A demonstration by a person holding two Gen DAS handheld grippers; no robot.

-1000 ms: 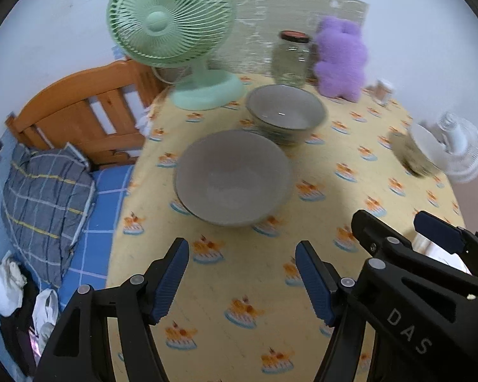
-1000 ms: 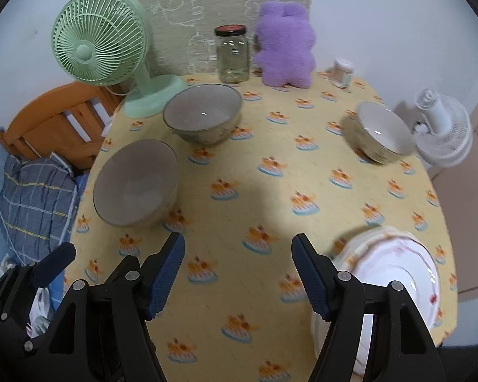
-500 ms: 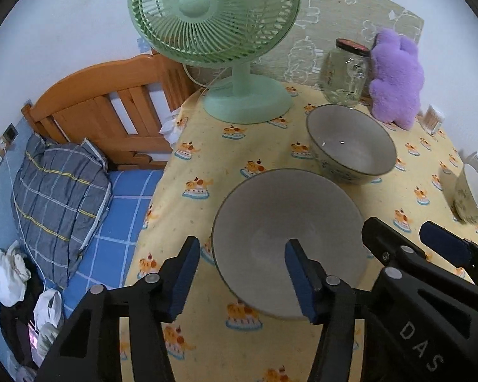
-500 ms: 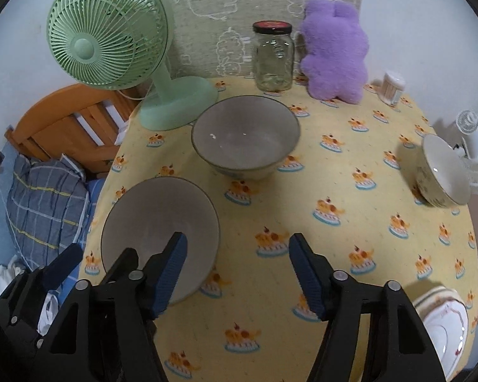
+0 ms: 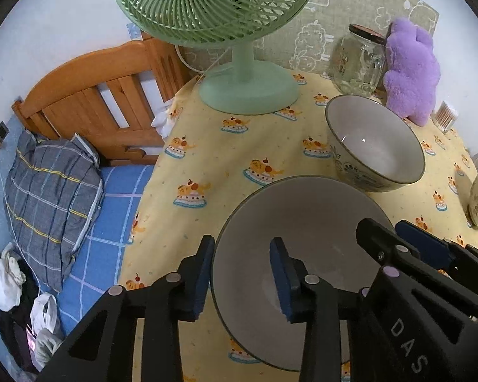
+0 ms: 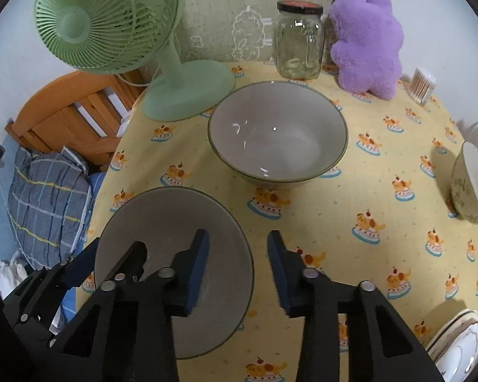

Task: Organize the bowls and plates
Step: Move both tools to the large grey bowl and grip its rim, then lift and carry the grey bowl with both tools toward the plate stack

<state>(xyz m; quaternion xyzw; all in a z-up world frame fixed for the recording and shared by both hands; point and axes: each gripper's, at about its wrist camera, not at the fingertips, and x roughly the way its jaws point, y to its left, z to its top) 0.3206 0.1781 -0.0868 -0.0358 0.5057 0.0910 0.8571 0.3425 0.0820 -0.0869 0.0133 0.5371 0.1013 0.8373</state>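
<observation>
A wide grey bowl (image 5: pixel 309 222) (image 6: pixel 162 222) sits near the left edge of the yellow-clothed table (image 5: pixel 213 156). My left gripper (image 5: pixel 242 273) straddles its left rim, one pad outside and one inside. The jaws are closing, and a gap still shows at the inner pad. My right gripper (image 6: pixel 239 264) straddles the right rim in the same way, also closing, with gaps on both sides. Each gripper shows in the other's view: the right gripper (image 5: pixel 395 238) and the left gripper (image 6: pixel 108 258). Behind it stands a second, deeper grey bowl (image 5: pixel 376 149) (image 6: pixel 277 137). A small floral bowl (image 6: pixel 471 184) sits at the right edge.
A green fan (image 6: pixel 188 89), a glass jar (image 6: pixel 299 41) and a purple plush toy (image 6: pixel 366 41) line the back of the table. Stacked white plates (image 6: pixel 455 343) lie at the front right. A bed with a checked pillow (image 5: pixel 47 184) adjoins the table's left edge.
Both grippers have come forward and down onto the near grey bowl. Their jaws have narrowed and now straddle its rim on opposite sides.
</observation>
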